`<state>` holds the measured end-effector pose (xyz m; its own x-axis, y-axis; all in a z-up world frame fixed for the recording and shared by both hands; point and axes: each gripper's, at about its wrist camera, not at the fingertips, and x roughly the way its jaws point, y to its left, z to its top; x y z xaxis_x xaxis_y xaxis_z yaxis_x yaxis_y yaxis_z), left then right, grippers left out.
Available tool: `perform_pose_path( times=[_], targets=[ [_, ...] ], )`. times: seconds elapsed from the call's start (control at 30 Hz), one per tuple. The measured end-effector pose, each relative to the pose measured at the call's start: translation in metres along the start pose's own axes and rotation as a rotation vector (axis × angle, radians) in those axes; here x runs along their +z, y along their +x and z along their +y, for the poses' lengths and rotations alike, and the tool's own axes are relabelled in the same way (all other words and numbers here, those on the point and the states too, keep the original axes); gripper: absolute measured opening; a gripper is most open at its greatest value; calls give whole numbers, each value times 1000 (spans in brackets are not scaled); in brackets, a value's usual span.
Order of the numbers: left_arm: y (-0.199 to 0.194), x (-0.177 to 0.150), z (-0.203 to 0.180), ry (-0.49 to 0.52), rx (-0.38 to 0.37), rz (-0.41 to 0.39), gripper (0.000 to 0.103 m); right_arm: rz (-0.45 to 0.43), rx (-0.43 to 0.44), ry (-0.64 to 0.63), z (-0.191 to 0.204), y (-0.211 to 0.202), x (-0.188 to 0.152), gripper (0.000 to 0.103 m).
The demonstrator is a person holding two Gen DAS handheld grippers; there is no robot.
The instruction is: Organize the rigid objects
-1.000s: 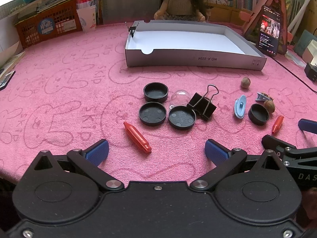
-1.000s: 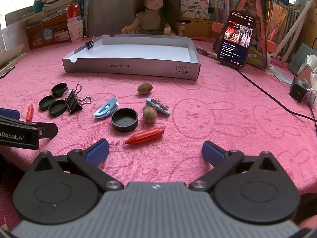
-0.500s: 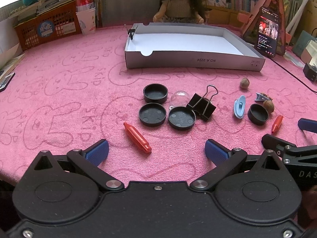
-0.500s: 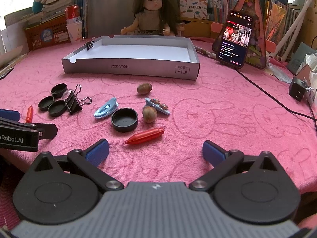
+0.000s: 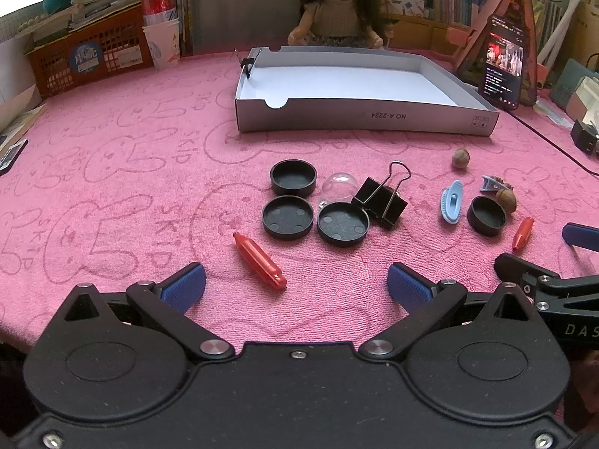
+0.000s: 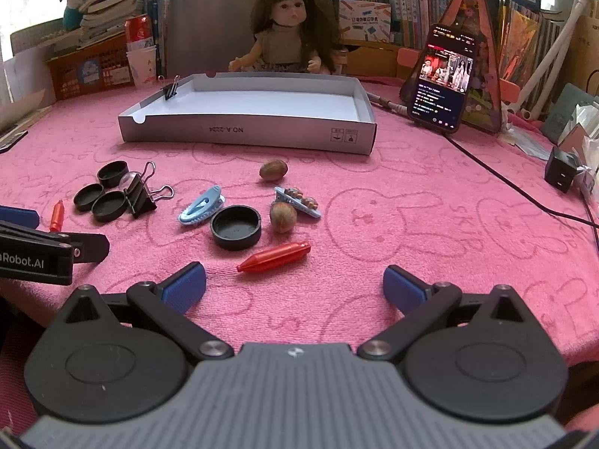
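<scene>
Small items lie scattered on the pink cloth in front of a shallow white cardboard tray [image 5: 367,114] [image 6: 247,133]. In the left wrist view I see three black round lids [image 5: 287,217], a clear dome [image 5: 338,186], a black binder clip [image 5: 380,202] and a red crayon-like stick [image 5: 259,256]. My left gripper [image 5: 295,286] stands open just behind that stick, holding nothing. In the right wrist view a second red stick [image 6: 275,257], a black lid [image 6: 236,226], a blue clip [image 6: 202,205], two nuts [image 6: 283,217] and a decorated hair clip [image 6: 298,200] lie ahead of my open right gripper [image 6: 294,287].
A doll [image 6: 286,30] sits behind the tray, with books and an orange basket [image 5: 90,56] along the back. A lit phone [image 6: 443,75] leans on a stand at the right, its cable [image 6: 524,191] crossing the cloth. A small binder clip [image 6: 170,89] grips the tray's left wall.
Both grippers have drawn back and risen slightly, so the tray and items sit a bit lower in view. Nothing on the cloth has moved, and both grippers stay open.
</scene>
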<state>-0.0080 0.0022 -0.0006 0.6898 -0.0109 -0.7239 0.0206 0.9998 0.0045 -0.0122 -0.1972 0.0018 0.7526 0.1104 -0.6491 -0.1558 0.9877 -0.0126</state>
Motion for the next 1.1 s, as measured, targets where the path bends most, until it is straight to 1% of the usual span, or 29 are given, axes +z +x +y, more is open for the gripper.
perform_pose_path(
  times=[0.13, 0.27, 0.3, 0.37, 0.43, 0.47, 0.5, 0.67, 0.73, 0.87, 1.0, 1.1],
  targets=[
    [-1, -3, 2, 12, -13, -23, 103, -3, 13, -8, -1, -1, -1, 103],
    [-3, -7, 6, 32, -49, -51, 101, -34, 15, -5, -2, -3, -5, 103],
    [-3, -8, 8, 41, -57, -59, 98, -42, 17, -6, -2, -3, -5, 103],
    [-5, -10, 11, 55, -70, -74, 95, -56, 29, 2, -6, -3, -5, 99],
    [-8, -12, 13, 66, -80, -91, 90, -73, 35, 9, -10, -3, -4, 97],
    [-9, -13, 15, 79, -82, -102, 85, -77, 42, 5, -12, -2, -3, 96],
    [-10, -14, 15, 92, -86, -109, 81, -82, 51, -4, -14, -1, -3, 95],
    [-10, -10, 23, 147, -128, -126, 73, -112, 94, -93, -15, 1, -5, 88],
    [-9, -9, 28, 156, -148, -131, 72, -117, 113, -102, -15, 1, -4, 86],
    [-4, -6, 36, 195, -183, -130, 72, -122, 152, -111, -18, 2, -2, 78],
    [0, -3, 41, 235, -218, -137, 72, -120, 174, -133, -19, 3, -1, 74],
    [2, -2, 43, 248, -244, -143, 71, -117, 185, -150, -18, 3, 0, 70]
  ],
)
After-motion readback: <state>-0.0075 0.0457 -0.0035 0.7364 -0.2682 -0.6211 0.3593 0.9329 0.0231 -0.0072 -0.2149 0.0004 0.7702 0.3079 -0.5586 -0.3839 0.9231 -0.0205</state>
